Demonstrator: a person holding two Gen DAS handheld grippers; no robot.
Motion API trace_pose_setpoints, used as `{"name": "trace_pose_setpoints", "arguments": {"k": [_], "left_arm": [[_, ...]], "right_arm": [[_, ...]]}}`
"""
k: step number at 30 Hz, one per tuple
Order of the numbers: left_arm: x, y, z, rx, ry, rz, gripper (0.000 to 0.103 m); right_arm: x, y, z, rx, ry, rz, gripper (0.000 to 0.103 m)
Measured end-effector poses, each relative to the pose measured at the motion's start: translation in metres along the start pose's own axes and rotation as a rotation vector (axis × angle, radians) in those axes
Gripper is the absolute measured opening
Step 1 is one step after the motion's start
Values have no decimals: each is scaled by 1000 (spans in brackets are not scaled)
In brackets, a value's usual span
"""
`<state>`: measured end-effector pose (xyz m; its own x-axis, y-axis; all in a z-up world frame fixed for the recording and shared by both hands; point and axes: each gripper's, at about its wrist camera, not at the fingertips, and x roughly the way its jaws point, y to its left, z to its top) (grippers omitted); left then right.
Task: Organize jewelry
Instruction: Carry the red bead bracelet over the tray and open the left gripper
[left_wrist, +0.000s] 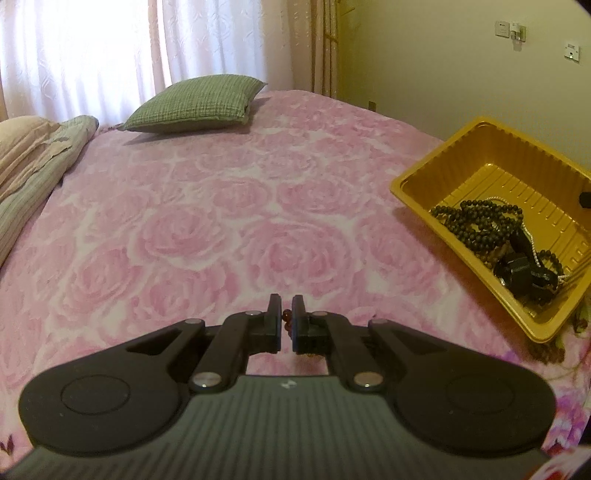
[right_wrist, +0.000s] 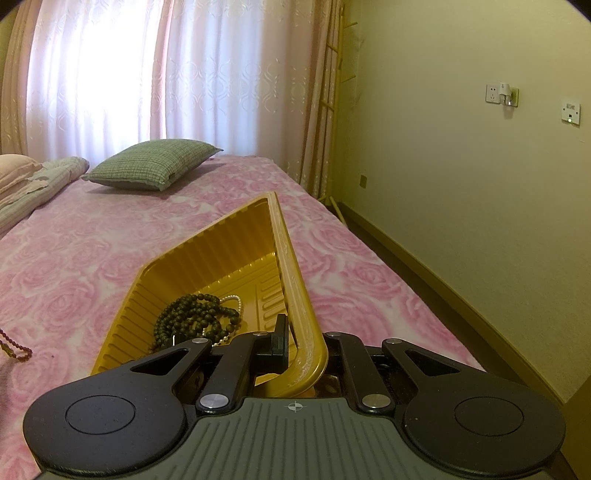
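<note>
A yellow plastic tray (left_wrist: 436, 162) lies on the pink rose bedspread at the right. It holds dark green bead strings (left_wrist: 476, 221), a thin pearl strand (left_wrist: 535, 254) and a black chunky piece (left_wrist: 521, 273). My left gripper (left_wrist: 285, 314) is shut on a red bead string (left_wrist: 286, 322), just above the bedspread, left of the tray. My right gripper (right_wrist: 299, 332) is shut on the tray's near rim (right_wrist: 295, 280), one finger (right_wrist: 280, 336) inside the tray. The green beads (right_wrist: 192, 317) and pearls (right_wrist: 232, 299) show inside. The red bead string (right_wrist: 14, 347) shows at the far left.
A green checked pillow (left_wrist: 195, 103) lies at the back of the bed, with folded bedding (left_wrist: 33, 158) at the far left. Curtains hang behind. A yellow wall (right_wrist: 480, 184) and a gap of floor run along the bed's right side.
</note>
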<state>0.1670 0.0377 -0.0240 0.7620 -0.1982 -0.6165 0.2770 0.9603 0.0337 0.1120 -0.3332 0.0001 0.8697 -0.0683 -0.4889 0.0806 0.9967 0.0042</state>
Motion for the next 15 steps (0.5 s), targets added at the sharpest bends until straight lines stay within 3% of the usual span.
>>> {"name": "trace_pose_setpoints", "arguments": {"k": [15], "left_arm": [[-22,-7,41,46,-47,-84,4]], "right_arm": [[-2,1,0,-2,-2,2,7]]}}
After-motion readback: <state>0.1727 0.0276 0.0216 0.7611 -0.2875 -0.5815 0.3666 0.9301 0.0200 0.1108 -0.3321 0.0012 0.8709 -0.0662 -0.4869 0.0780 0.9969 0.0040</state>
